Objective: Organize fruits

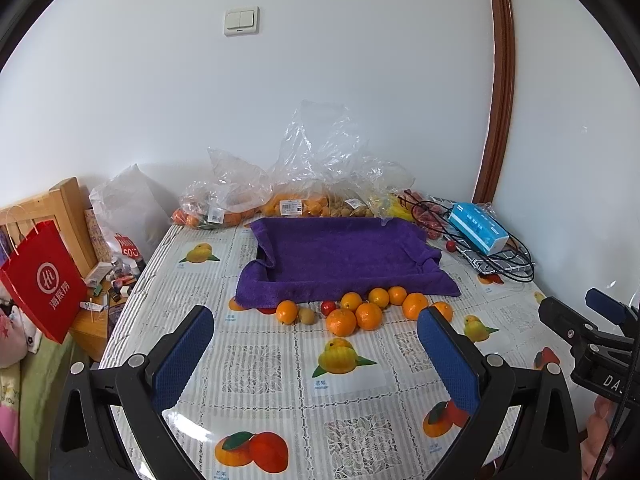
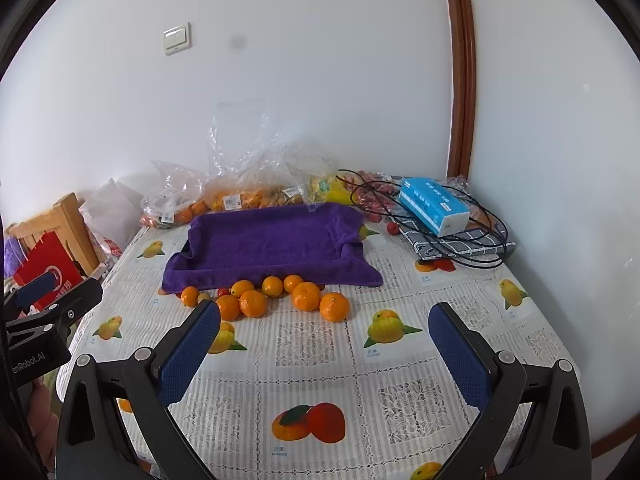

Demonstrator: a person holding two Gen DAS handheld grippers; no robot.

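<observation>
Several oranges (image 1: 341,321) (image 2: 334,306) lie in a loose row on the table, just in front of a tray lined with a purple towel (image 1: 344,256) (image 2: 272,242). A small red fruit (image 1: 328,307) and a small brownish fruit (image 1: 307,315) sit among them. My left gripper (image 1: 316,336) is open and empty, a little short of the row. My right gripper (image 2: 324,334) is open and empty too, also short of the row. Each gripper shows at the edge of the other's view.
Clear plastic bags of fruit (image 1: 296,200) (image 2: 240,192) stand at the back by the wall. A blue tissue box (image 1: 478,228) (image 2: 434,204), black cables and a checked cloth lie at the back right. A red paper bag (image 1: 42,280) hangs off the table's left.
</observation>
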